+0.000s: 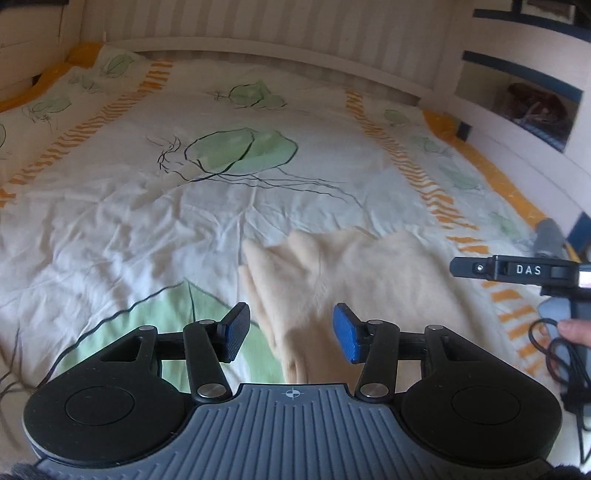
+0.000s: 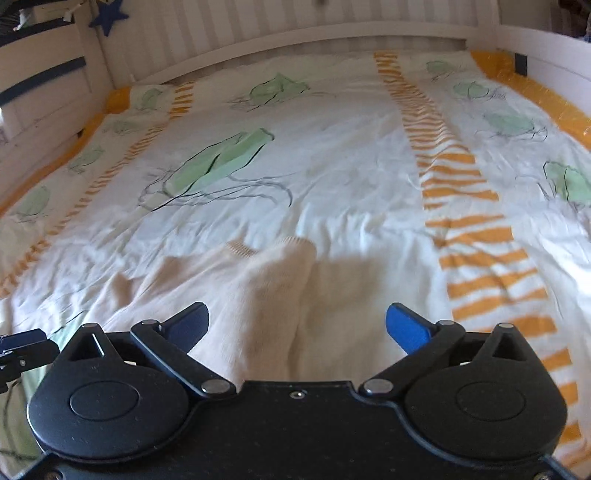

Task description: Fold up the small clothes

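**Grippers spread above cream garment on bed**

Left gripper (image 1: 291, 332): fingers set wide, holding nothing. Right gripper (image 2: 297, 326): fingers set wider, likewise holding nothing. Cream knit garment (image 2: 266, 295) lies rumpled beneath and ahead of both, near the bed's front edge. Beyond it, the leaf-print duvet (image 1: 184, 221) extends to the white headboard (image 2: 295, 33).
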Motion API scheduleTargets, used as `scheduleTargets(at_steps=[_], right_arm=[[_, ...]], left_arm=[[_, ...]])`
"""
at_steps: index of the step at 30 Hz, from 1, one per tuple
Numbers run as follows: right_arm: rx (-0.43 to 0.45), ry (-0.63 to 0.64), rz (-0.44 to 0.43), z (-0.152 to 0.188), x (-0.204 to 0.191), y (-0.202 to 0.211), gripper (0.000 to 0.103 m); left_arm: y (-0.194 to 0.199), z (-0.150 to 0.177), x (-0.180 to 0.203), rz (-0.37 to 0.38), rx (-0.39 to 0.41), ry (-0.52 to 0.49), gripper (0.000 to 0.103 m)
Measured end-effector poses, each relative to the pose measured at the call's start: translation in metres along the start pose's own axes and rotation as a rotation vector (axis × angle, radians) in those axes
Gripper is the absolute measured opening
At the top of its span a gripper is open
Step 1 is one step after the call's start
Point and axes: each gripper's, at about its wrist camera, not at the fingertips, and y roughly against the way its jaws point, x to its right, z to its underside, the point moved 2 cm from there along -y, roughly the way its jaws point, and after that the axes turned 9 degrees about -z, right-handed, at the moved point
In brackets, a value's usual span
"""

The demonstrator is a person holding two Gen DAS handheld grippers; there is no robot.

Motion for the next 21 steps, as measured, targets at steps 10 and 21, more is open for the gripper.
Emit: scheduleTargets(at_steps=[10, 21], right_arm=[[-0.063, 0.085, 0.115, 0.019, 0.004, -0.059, 0.102], [-0.046, 0.062, 0.09, 0.014, 0.004, -0.05, 0.102]], left_arm=[[-0.053, 0.023, -0.01, -0.059, -0.085, 0.02, 0.056], [-0.053, 0.023, -0.01, -0.072, -0.117, 0.035, 0.061]])
